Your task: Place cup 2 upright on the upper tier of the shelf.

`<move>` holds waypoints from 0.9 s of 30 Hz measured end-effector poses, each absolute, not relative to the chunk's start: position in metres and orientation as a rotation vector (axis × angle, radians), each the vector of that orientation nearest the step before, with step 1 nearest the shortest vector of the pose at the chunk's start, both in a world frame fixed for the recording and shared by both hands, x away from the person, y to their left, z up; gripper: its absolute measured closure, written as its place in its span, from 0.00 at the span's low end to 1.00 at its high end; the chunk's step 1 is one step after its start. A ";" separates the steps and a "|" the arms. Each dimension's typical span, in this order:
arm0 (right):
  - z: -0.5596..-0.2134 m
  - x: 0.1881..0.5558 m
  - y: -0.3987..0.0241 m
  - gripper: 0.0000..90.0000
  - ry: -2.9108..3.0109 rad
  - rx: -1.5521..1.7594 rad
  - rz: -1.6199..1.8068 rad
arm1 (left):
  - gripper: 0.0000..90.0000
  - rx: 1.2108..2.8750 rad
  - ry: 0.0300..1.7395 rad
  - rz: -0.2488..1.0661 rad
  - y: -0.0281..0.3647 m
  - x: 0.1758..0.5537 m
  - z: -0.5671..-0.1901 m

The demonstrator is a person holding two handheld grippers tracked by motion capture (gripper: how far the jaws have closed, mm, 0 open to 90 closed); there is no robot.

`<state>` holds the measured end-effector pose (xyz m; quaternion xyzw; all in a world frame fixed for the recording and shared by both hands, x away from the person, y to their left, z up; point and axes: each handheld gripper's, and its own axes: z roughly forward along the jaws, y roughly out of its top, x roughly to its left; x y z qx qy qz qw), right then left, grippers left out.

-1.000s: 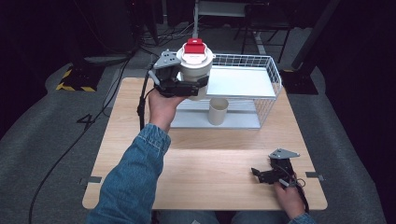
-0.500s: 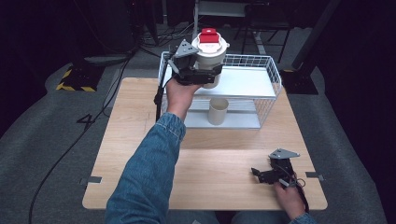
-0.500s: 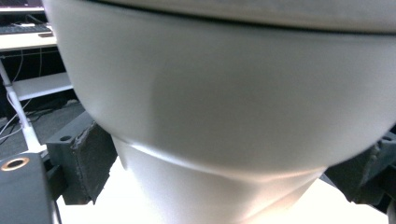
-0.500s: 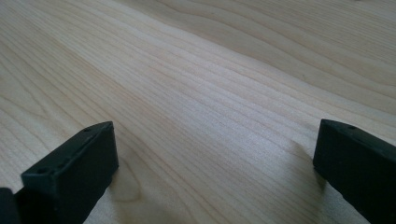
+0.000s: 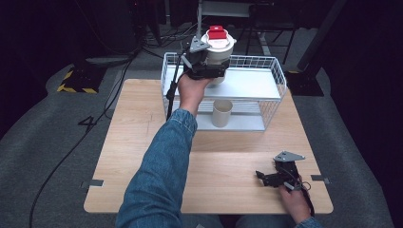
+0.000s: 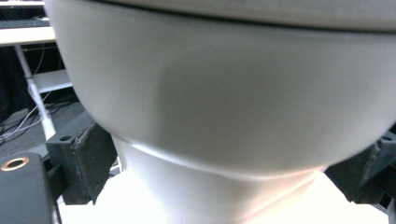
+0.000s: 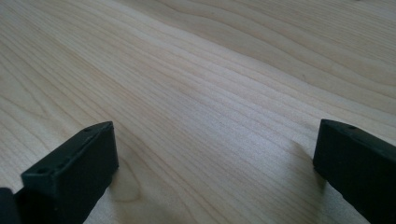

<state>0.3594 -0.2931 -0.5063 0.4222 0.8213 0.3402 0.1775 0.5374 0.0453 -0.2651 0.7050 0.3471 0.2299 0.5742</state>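
Your left gripper (image 5: 209, 66), clamped on the white jar (image 5: 219, 50), has carried it up over the wire rack (image 5: 273, 71), ready for lowering.

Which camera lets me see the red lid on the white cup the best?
The high view. There the red lid sits in plain sight on top of the white cup, held in the left gripper above the wire basket. The left gripper view shows the cup's white side close up.
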 end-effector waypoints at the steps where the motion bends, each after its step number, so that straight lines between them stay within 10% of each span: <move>1: -0.506 0.359 -0.293 0.00 2.324 1.194 0.962 | 0.11 1.648 0.816 0.542 0.044 0.539 -0.266; 27: -0.506 0.359 -0.293 0.00 2.324 1.194 0.962 | 0.10 1.657 0.889 0.524 0.026 0.551 -0.286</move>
